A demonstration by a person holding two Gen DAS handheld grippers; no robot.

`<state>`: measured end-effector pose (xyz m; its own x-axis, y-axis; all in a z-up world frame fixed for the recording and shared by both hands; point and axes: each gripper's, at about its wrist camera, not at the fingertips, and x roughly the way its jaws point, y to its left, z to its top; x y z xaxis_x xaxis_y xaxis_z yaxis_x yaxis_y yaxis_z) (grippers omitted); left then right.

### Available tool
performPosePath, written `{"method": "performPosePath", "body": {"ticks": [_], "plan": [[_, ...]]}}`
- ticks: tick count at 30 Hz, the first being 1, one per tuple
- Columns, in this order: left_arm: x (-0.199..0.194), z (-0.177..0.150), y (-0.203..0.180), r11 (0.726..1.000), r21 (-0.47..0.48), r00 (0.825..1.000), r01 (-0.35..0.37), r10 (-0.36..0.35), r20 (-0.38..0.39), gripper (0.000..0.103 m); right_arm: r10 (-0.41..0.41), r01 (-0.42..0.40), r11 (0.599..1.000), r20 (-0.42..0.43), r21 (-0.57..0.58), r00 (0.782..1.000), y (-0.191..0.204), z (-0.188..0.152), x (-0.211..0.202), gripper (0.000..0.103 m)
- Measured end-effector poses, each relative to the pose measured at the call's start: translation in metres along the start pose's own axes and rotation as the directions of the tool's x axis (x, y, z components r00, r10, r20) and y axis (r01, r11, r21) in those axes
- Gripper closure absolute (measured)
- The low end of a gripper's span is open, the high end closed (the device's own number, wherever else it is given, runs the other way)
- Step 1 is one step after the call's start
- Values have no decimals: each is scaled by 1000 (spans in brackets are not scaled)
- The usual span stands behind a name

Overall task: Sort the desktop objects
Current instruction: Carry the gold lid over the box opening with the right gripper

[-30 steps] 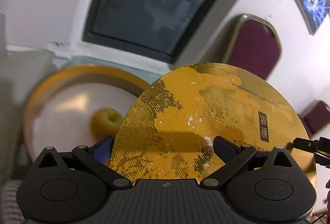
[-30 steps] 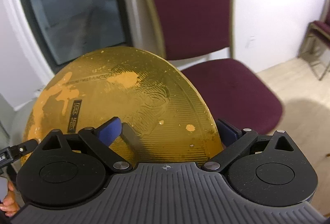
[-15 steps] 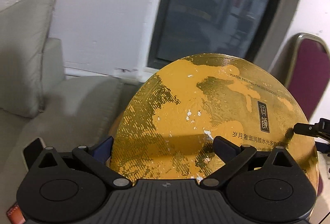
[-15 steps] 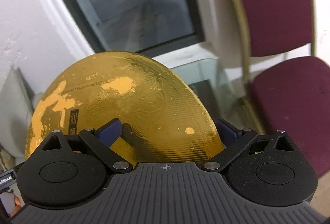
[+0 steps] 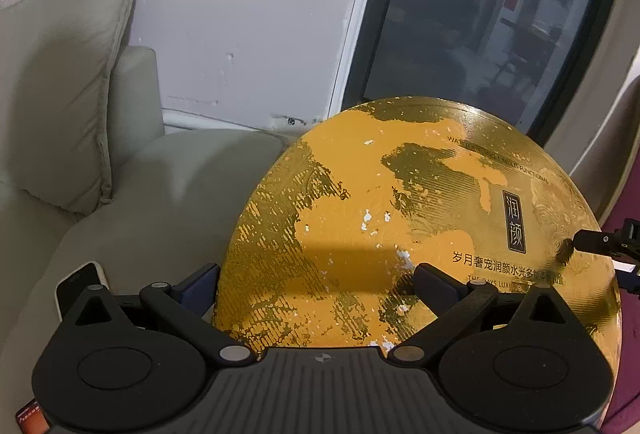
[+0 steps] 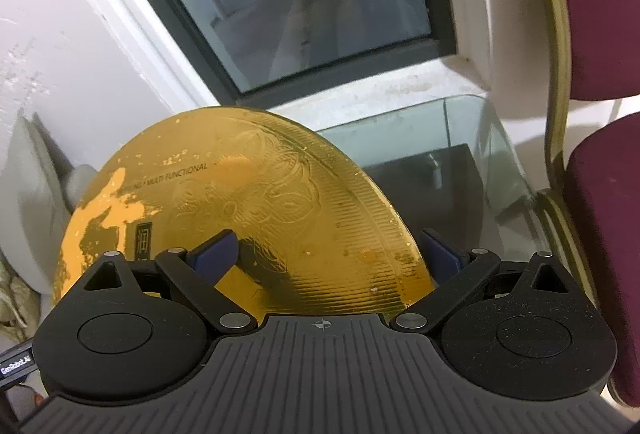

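A round gold lid (image 5: 400,218) with Chinese lettering is held in the air between both grippers. My left gripper (image 5: 318,282) is shut on its left side: one finger sits behind the rim, the other presses on the printed face. In the right wrist view the same gold lid (image 6: 256,210) fills the middle, and my right gripper (image 6: 326,254) is shut on its right side in the same way. A black part of the right gripper (image 5: 600,242) shows past the lid's right edge. The box the lid belongs to is out of view.
A pale sofa (image 5: 132,202) with a back cushion (image 5: 60,82) lies left, a phone (image 5: 80,286) on its arm. A dark window (image 5: 480,26) is behind. A glass side table (image 6: 420,138) stands under the window, beside a maroon chair (image 6: 600,74).
Both grippers have swung left with the lid in them. The open round box with the yellow fruit has left the left view, and the sofa and glass table have come in.
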<state>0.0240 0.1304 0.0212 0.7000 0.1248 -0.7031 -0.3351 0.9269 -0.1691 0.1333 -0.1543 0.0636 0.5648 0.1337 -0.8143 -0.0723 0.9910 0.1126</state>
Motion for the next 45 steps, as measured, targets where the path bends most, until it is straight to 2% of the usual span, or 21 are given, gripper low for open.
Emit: {"method": "performPosePath", "body": {"ticks": [13, 25, 32, 45], "plan": [[33, 3, -1, 1000, 20, 997, -16, 18, -69, 3, -48, 49, 999, -91, 17, 995, -4, -1, 35, 4], [45, 2, -1, 1000, 11, 995, -21, 22, -97, 3, -70, 72, 997, -104, 14, 992, -6, 2, 45, 4], [47, 0, -1, 1000, 2, 995, -25, 25, -96, 3, -76, 76, 997, -94, -5, 993, -6, 3, 50, 4], [52, -7, -6, 1000, 15, 999, -21, 22, -43, 2, -47, 47, 999, -7, 10, 999, -14, -6, 46, 4]]}}
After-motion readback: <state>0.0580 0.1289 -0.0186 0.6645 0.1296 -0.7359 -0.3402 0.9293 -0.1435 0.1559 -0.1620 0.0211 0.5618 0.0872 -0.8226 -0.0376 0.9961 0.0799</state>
